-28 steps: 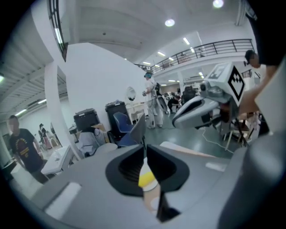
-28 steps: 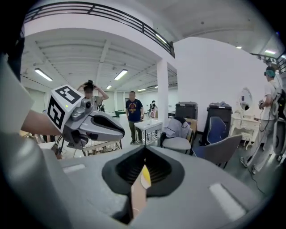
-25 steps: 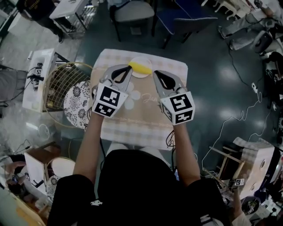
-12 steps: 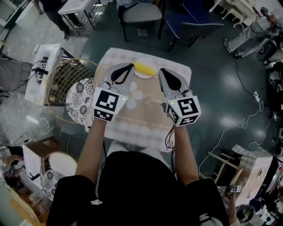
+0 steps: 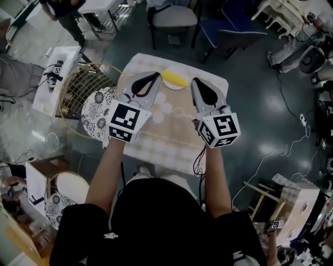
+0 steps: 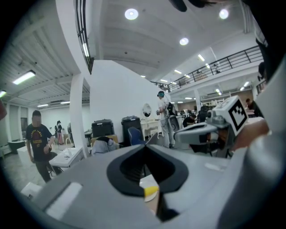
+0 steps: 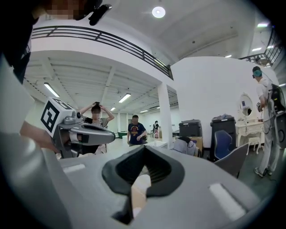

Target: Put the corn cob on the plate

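Evidently, corn cob (image 5: 174,79) lies on plate (image 5: 180,70), 12 o'clock on table (image 5: 171,140): task appears complete. Left gripper (image 5: 155,75), right gripper (image 5: 195,81) near plate, jaws pressed together, empty.

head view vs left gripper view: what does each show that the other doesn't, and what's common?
Only the head view: the whole table under its beige checked cloth, with a round wire basket and a black-and-white patterned plate to its left.
Only the left gripper view: round ceiling lights and an upper balcony railing.
Both: the yellow corn cob on the small white round plate, only a sliver in the gripper view, behind the shut left claw; the right claw, also shut.
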Motion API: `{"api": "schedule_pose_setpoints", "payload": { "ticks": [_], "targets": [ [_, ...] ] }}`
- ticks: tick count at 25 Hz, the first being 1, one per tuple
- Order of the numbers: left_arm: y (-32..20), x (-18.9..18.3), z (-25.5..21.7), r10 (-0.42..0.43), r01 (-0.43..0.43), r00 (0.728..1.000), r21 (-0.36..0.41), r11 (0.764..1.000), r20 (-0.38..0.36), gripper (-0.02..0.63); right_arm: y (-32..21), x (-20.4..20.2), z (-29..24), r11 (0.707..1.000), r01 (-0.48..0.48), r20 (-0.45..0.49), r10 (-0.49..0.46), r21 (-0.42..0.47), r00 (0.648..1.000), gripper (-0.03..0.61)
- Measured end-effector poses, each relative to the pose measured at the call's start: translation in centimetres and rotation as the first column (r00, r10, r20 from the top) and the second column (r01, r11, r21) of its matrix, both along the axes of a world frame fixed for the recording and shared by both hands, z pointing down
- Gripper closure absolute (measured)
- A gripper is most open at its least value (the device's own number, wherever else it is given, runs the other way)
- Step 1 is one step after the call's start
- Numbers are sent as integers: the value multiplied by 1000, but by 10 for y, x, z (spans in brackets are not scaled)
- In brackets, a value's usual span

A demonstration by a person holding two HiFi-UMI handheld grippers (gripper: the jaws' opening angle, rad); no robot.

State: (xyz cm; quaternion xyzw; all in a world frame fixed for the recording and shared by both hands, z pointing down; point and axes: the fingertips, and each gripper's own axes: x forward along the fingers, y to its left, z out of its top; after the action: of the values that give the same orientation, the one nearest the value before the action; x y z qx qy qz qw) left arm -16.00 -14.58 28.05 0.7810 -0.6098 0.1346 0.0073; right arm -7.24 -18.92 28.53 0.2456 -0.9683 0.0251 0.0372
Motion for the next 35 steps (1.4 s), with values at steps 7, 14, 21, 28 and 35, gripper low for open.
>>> {"api": "schedule_pose_setpoints", "payload": {
  "ticks": [7,14,21,28,35],
  "targets": [
    [62,7,-8,13,-12,999,33,999,-32,607,61,10,-15,999,-22,7,22,29,1000,575],
    [100,20,-22,52,-47,995,70,996,-81,607,102,19,-24,999,-34,7,34,31,999,575],
    [139,24,-27,73,-64,992,91,994,-102,607,146,15,-32,998,-25,2,25,53,1000,575],
    [175,30,-30,96,-85,990,108,991,-104,607,185,16,-37,997,-36,2,36,70,999,575],
    [205,35,-38,102,-88,989,127,988,-105,607,221,22,-46,995,-40,11,39,87,999,575]
  ]
}}
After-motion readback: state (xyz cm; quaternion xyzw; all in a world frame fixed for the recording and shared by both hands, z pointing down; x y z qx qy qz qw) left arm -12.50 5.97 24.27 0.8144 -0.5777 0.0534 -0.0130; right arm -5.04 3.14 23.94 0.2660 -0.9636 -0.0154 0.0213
